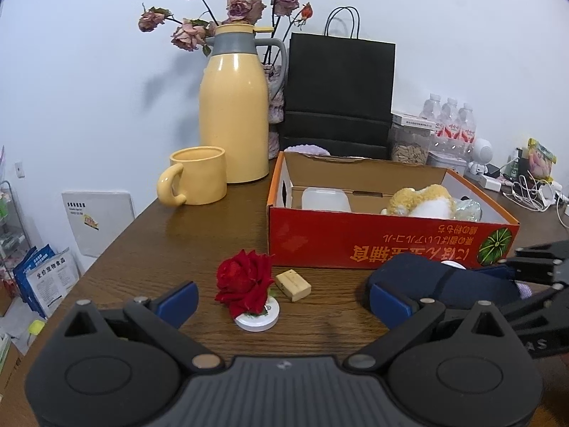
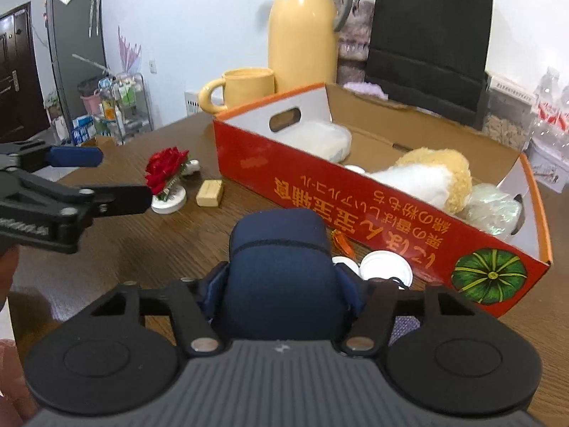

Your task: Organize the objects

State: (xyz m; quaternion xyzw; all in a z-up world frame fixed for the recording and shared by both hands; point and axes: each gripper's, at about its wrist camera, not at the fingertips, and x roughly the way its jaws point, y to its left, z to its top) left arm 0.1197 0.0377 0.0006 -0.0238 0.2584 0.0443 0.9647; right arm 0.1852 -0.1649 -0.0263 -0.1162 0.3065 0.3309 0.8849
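the right tongs [image 2: 284,277] are clamping a soft navy pouch [image 2: 281,259], holding it just in front of the red box, while the left tongs [image 1: 284,299] are hanging with fingers spread wide and nothing between them, over the rose. the table [image 1: 199,249] is carrying everything. the red cardboard box [image 2: 355,192] is standing open near the middle and already holding a pale plastic container [image 2: 327,140], a tan and white plush toy [image 2: 426,174] and a clear crinkled bag [image 2: 494,210]. behind it a black paper bag [image 1: 341,82], a yellow flask [image 1: 233,106] and a yellow mug [image 1: 199,174] are standing apart from the loose items. the red rose [image 1: 245,281] on its white round base is sitting beside a small wooden block [image 1: 293,284], both well left of the box front. two white lids [image 2: 386,263] and a small orange thing are lying by the box wall, just past the pouch.

the step in hand looks like carrying the pouch to the box. the next move is calling for lifting it above the front wall, moving over a free patch of the box floor and letting go; the rose and block are waiting for the left tongs.
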